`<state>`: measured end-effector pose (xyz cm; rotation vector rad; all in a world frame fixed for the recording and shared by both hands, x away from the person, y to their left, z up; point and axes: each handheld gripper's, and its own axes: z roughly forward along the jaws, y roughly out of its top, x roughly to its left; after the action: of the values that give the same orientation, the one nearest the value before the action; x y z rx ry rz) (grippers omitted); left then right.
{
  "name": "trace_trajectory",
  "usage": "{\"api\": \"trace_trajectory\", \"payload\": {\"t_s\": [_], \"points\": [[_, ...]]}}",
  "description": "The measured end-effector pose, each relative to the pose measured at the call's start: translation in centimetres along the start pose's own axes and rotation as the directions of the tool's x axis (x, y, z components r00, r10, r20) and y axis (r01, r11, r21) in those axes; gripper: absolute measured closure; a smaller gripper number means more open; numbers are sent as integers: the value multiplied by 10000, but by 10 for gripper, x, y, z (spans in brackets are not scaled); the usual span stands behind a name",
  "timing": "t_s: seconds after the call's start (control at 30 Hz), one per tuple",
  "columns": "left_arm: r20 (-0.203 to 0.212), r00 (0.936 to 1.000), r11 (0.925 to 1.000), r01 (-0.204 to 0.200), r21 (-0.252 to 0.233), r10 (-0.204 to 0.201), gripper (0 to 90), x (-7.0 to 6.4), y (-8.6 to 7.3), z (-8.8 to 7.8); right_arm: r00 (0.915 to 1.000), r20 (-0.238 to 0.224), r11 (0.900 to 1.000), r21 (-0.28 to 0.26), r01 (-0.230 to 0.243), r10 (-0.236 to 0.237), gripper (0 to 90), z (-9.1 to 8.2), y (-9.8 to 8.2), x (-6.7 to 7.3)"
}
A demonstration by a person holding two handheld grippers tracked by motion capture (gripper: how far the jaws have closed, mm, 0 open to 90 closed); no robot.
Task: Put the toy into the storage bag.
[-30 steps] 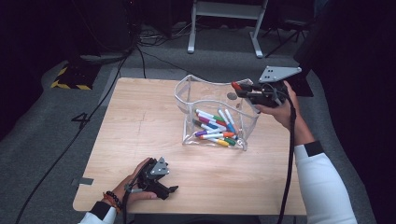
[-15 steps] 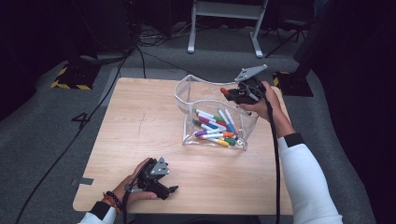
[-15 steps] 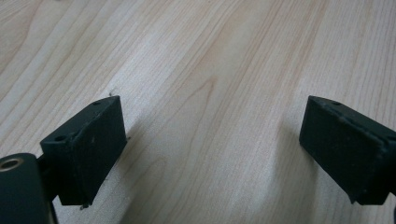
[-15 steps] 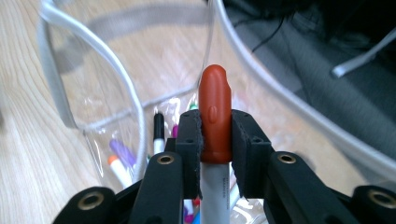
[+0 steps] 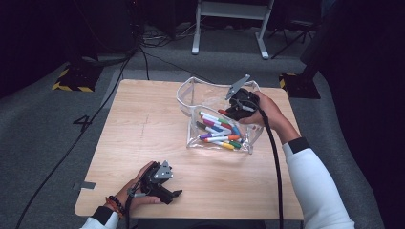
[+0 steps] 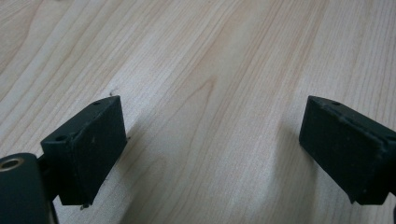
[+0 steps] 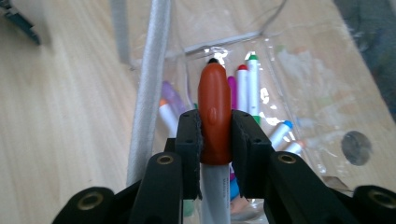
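Since a second ago, right tongs (image 5: 228, 112) have dropped from the right of the clear pouch (image 5: 191, 98) down into its open mouth, right of centre in the high view. Left tongs (image 5: 175, 194) unchanged, low left of centre, lying on the surface (image 5: 143, 124).

Right tongs: closed tight on a marker (image 7: 214, 112), its glossy orange-red cap pinched between the two flat black pads, grey-white barrel running back toward the bottom of the right gripper view. Cap tip points into the pouch.

Pouch: soft transparent plastic, crinkled, with a white fabric-edged rim (image 7: 149, 74) that runs up the left-centre of the right gripper view. Lies on the surface right of centre in the high view. Inside it, a loose heap of markers (image 5: 219, 131), white barrels with purple, green, red, blue and orange caps.

Left tongs: jaws spread wide, nothing between them; blocky matte black pads over bare surface in the left gripper view.

Surface: pale wood grain, smooth, rectangular with rounded corners.
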<state>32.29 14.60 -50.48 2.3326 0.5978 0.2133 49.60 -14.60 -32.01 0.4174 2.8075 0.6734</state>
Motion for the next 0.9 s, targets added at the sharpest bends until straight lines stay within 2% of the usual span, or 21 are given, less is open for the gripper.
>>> {"api": "trace_trajectory", "payload": {"t_s": [0.13,0.23,0.37,0.5,0.67,0.8,0.9], "points": [[-12,10000,10000,-3,12,3,77,0,0,0,9998,-40,9997,193,172,-172,735,1,2,5],[-12,10000,10000,-5,11,5,76,0,0,0,9998,183,9998,204,81,-84,727,1,2,5],[-8,10000,10000,-8,11,8,77,0,0,0,9982,583,9999,68,-112,108,649,0,1,3],[-13,10000,10000,-10,17,10,76,0,0,0,9947,952,9990,-224,-375,395,591,-1,-1,0],[-5,10000,10000,-9,16,9,77,0,0,0,9910,1130,9957,-660,-650,721,529,-6,-5,-4],[2,10000,10000,-8,2,8,77,0,0,0,9854,1332,9884,-1229,-894,1057,465,-15,-10,-7],[-7,10000,10000,-9,17,9,76,0,0,0,9780,1495,9779,-1712,-1196,1457,410,-23,-15,-9]]}}
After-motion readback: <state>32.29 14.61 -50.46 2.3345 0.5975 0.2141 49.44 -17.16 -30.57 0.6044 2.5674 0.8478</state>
